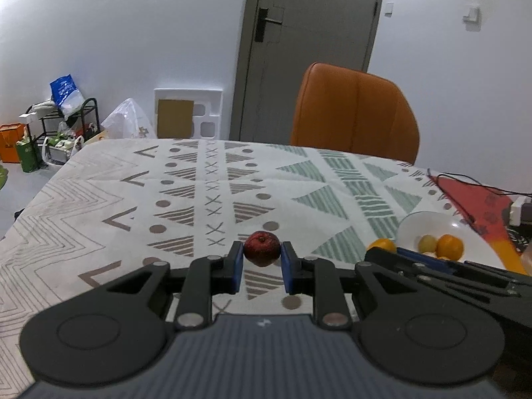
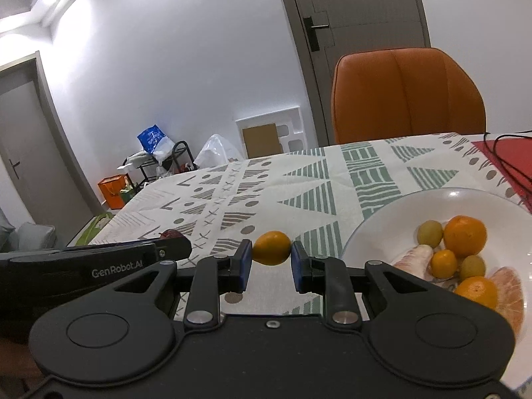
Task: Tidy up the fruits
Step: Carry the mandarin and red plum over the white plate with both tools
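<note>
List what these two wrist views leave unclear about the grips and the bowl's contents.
- Left wrist view: the right gripper's body covers the near part of the white bowl, hiding most of its fruit.
- Right wrist view: the left gripper's body hides most of the red fruit.
- Neither view settles whether the small orange fruit or the red fruit rests on the tablecloth or is lifted.

Showing 1 white bowl [image 2: 372, 229] w/ approx 3 oranges [image 2: 465, 235], 2 green fruits [image 2: 430, 232], 2 peeled segments [image 2: 510, 287]; 1 red fruit [image 1: 262, 248], 1 loose orange [image 2: 271, 247], 1 chair [image 2: 407, 94].

tongs [image 1: 262, 262] — black | 2 blue pads [image 2: 245, 262] | silver screws | "GenRobot.AI"
</note>
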{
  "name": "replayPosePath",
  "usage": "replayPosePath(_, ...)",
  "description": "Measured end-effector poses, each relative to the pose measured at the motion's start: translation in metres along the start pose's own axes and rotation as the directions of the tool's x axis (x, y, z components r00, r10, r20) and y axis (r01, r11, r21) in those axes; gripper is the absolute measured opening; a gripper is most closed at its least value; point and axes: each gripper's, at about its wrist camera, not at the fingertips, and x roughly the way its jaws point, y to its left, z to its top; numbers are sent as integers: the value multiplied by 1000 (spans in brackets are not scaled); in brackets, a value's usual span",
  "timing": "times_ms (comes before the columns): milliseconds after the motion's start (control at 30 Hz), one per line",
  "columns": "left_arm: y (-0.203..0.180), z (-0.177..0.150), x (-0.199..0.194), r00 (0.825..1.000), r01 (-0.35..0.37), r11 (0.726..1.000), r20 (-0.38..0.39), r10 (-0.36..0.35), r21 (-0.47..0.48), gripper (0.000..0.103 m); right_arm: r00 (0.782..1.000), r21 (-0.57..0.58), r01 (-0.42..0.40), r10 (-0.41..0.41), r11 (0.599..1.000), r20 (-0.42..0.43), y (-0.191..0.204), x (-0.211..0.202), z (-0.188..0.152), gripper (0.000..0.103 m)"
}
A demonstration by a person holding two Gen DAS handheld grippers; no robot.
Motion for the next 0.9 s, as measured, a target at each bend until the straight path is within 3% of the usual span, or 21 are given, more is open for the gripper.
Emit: replayPosePath(900, -87, -27, -6, 984, 175, 981, -27, -173, 79, 22, 987, 114, 137, -146, 984, 72, -79, -79, -30, 24)
